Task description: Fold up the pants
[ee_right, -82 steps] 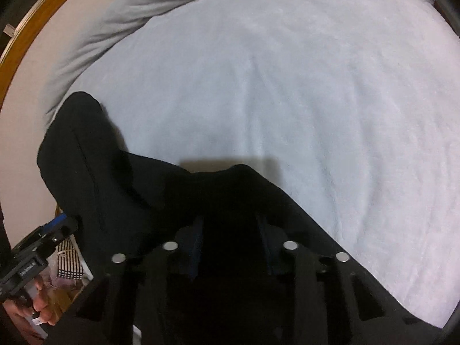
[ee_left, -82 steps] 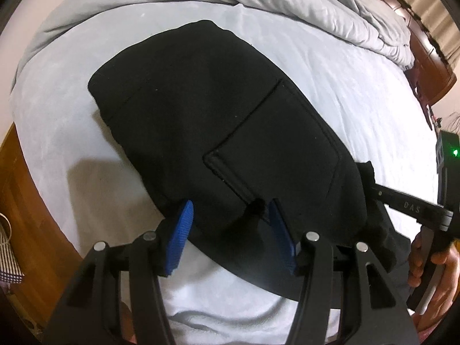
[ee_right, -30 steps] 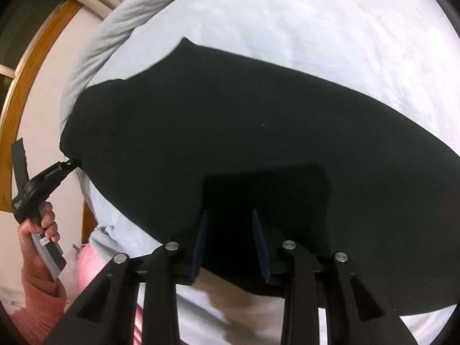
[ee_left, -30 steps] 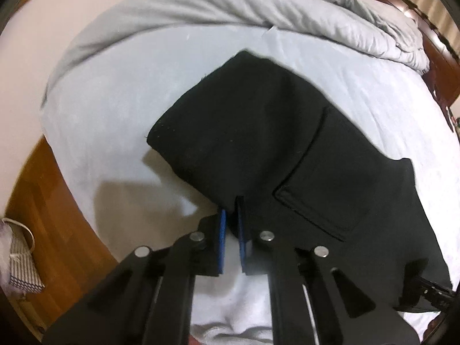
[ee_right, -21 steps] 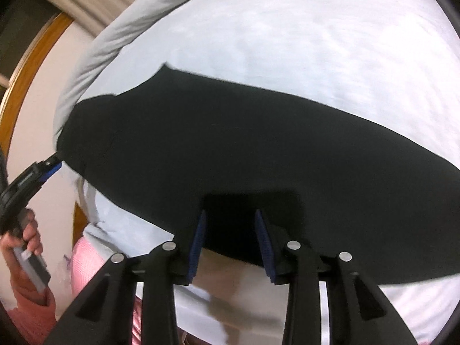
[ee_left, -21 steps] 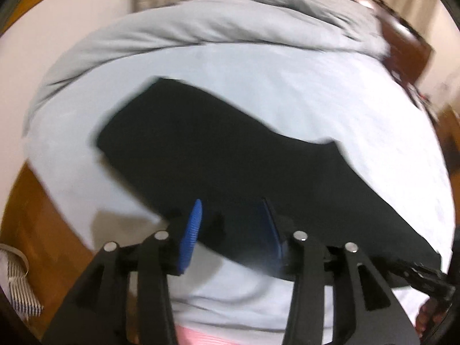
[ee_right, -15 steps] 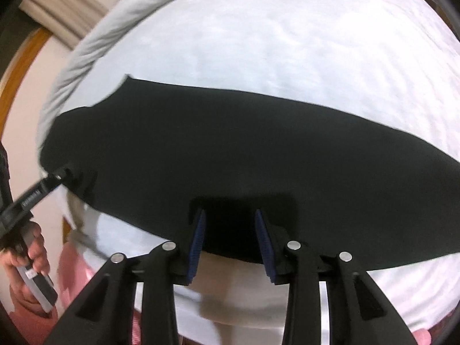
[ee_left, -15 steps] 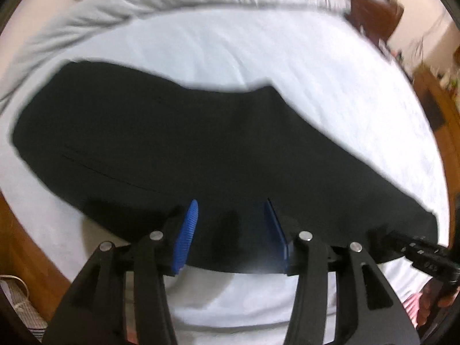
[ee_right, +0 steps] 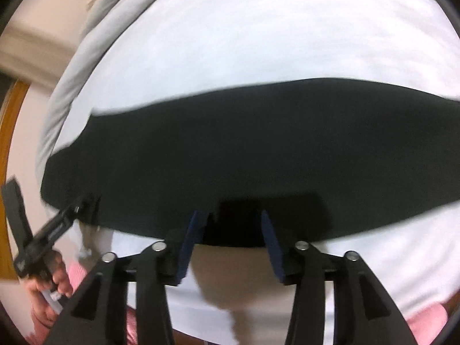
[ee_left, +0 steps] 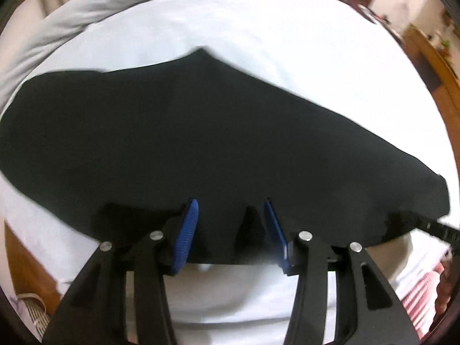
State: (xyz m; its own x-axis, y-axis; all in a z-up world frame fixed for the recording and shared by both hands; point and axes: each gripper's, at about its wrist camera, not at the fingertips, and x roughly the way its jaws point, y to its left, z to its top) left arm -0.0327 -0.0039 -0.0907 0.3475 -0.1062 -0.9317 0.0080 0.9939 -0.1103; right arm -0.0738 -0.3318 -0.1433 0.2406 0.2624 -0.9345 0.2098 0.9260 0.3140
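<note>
The black pants (ee_left: 201,143) lie flat as one long folded band across the white bed sheet (ee_left: 258,28). My left gripper (ee_left: 230,202) hangs over the band's near edge, blue pads apart, with cloth under the gap but not pinched. My right gripper (ee_right: 231,215) sits over the near edge of the pants (ee_right: 258,149) further along; its jaws are opening and the pads stand off the cloth. In the right wrist view the left gripper (ee_right: 57,224) shows at the pants' left end, held by a hand (ee_right: 49,287). The left wrist view shows the right gripper's tip (ee_left: 431,225) at the right end.
A rolled grey duvet (ee_left: 57,34) lines the far side of the bed. Wooden furniture (ee_left: 431,57) stands at the right and a striped bag (ee_left: 31,310) lies on the floor at lower left. A pink sleeve (ee_right: 425,325) is at the bed's near edge.
The left gripper, shut on the pants' edge a second ago, has let go and opened. The right jaws have widened. Both grippers moved sideways along the near edge and rolled.
</note>
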